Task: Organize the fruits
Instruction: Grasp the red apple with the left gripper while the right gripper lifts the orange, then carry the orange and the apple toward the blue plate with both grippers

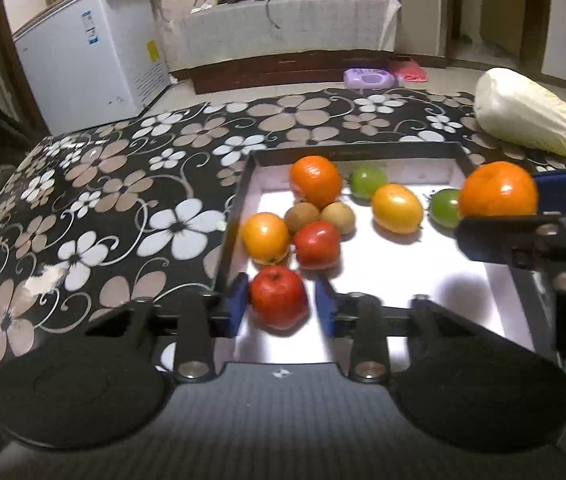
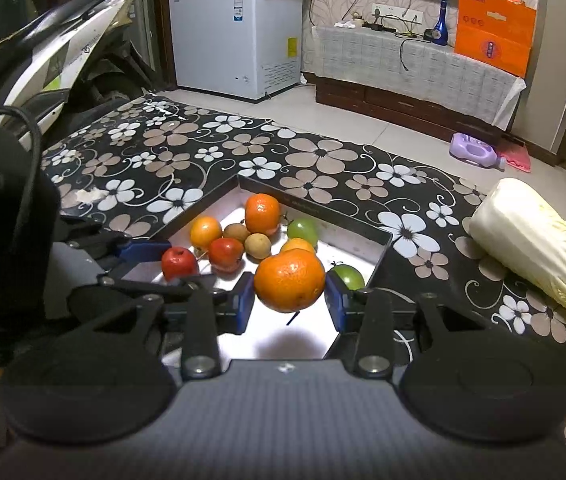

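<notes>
A black-rimmed tray (image 1: 239, 216) with a bright white floor lies on the flowered table. My left gripper (image 1: 283, 304) is shut on a small red apple (image 1: 279, 300) at the tray's near left corner. The same grip shows from the side in the right wrist view, with the left gripper (image 2: 171, 266) on the apple (image 2: 179, 260). My right gripper (image 2: 289, 300) is shut on a big orange (image 2: 289, 280), held above the tray's near right part. Another orange (image 1: 315, 180), a second red apple (image 1: 317, 244), two yellow fruits, two brown ones and two green ones lie in the tray.
A napa cabbage (image 2: 535, 248) lies on the table to the right of the tray. The flowered tablecloth (image 1: 123, 200) spreads out left of the tray and behind it. Beyond the far table edge stand a white chest freezer (image 2: 239, 36) and a scooter (image 2: 63, 52).
</notes>
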`<state>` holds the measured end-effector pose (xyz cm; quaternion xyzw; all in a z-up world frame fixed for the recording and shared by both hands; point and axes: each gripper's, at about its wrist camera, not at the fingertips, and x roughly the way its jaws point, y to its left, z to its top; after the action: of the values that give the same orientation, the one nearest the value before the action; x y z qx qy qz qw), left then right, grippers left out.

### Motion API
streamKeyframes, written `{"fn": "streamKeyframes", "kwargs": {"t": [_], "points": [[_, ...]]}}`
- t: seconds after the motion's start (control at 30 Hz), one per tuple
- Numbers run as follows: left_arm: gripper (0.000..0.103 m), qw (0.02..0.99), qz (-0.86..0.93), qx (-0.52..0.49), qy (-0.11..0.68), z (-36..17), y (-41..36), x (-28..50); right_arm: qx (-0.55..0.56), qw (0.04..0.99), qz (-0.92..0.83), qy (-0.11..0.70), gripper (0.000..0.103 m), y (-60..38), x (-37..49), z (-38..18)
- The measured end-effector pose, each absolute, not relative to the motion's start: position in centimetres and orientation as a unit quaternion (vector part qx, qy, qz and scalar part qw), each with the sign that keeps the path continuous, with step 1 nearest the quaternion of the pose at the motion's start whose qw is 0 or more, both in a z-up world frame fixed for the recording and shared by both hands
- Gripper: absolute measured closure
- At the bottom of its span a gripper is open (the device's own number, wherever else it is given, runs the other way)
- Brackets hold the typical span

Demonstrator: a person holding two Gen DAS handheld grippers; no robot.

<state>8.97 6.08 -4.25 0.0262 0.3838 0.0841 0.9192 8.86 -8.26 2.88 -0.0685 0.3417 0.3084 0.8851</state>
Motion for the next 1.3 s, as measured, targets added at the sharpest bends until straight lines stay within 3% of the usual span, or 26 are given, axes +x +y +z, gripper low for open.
{"fn": "streamKeyframes", "kwargs": {"t": [1.3], "points": [[0.065, 0.926, 0.049, 0.022, 0.373, -2.2, 4.3, 6.2, -0.067, 0.887, 0.309, 0.336, 0.062, -10.1, 7.3, 4.0]]}}
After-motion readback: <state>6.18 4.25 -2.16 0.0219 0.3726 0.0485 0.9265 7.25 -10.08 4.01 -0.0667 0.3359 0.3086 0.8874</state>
